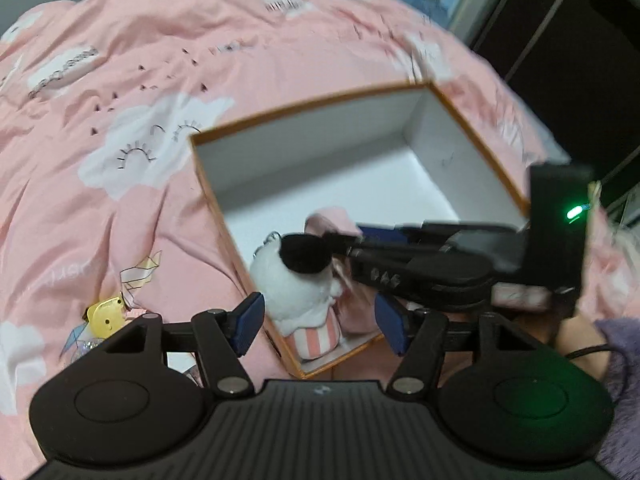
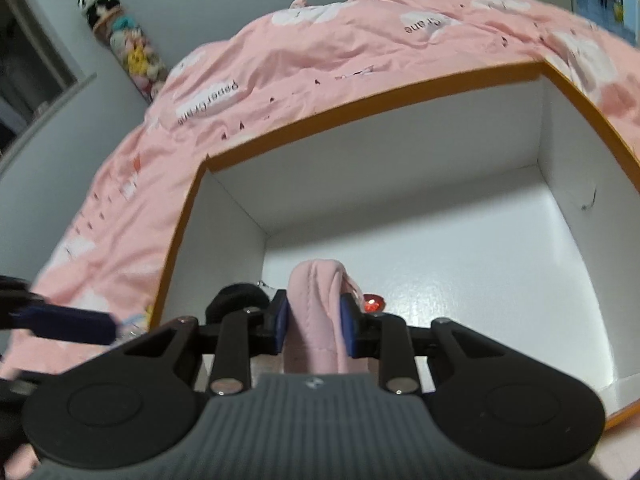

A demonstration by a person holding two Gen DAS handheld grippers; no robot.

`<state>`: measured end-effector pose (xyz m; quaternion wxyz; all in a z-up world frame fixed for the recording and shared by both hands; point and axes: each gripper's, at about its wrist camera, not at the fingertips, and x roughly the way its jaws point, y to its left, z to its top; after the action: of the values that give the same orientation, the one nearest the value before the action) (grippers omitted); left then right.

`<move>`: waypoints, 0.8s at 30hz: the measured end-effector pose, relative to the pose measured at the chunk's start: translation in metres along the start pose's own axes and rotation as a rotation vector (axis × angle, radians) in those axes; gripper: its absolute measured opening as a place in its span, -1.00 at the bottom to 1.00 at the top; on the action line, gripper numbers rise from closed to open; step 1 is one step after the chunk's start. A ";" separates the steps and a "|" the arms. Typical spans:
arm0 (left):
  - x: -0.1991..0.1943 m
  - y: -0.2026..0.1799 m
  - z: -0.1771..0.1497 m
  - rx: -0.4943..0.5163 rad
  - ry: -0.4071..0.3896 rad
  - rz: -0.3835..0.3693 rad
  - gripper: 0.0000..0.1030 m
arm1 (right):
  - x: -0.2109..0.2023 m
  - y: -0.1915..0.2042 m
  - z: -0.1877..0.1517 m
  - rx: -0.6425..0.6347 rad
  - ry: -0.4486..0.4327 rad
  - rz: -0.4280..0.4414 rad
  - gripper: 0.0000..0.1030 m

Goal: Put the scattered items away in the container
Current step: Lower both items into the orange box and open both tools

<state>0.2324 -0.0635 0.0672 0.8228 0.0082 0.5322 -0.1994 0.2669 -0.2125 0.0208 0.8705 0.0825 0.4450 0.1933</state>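
Note:
An open box (image 1: 312, 114) with an orange rim and white inside lies on the pink bedspread; it also shows in the right wrist view (image 2: 360, 108). A white plush toy with a black ear and striped base (image 1: 304, 292) lies in its near corner. My right gripper (image 2: 316, 326) is shut on a pink cloth item (image 2: 316, 312) inside the box; it shows in the left wrist view (image 1: 360, 240) too. My left gripper (image 1: 320, 320) is open and empty just above the box's near corner. A small yellow toy (image 1: 105, 316) lies on the bed left of the box.
The pink bedspread (image 1: 160, 60) with white clouds covers the bed. A small red shiny object (image 2: 373, 304) lies on the box floor. A tube of plush toys (image 2: 124, 44) leans against the wall. Dark furniture (image 1: 560, 40) stands at the right.

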 end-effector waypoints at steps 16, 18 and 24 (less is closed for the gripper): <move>-0.021 0.046 -0.060 -0.190 -0.080 -0.018 0.39 | -0.003 0.012 -0.003 -0.149 -0.032 -0.106 -0.18; -0.027 0.046 -0.067 -0.185 -0.084 -0.021 0.39 | -0.011 0.014 -0.003 -0.160 -0.062 -0.118 -0.05; -0.047 0.047 -0.097 -0.202 -0.100 -0.060 0.39 | -0.064 0.027 -0.017 -0.204 -0.183 -0.079 0.03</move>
<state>0.1466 0.0164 0.0574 0.8385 -0.1008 0.5079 -0.1695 0.2125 -0.2144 0.0667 0.9182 -0.0067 0.3447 0.1948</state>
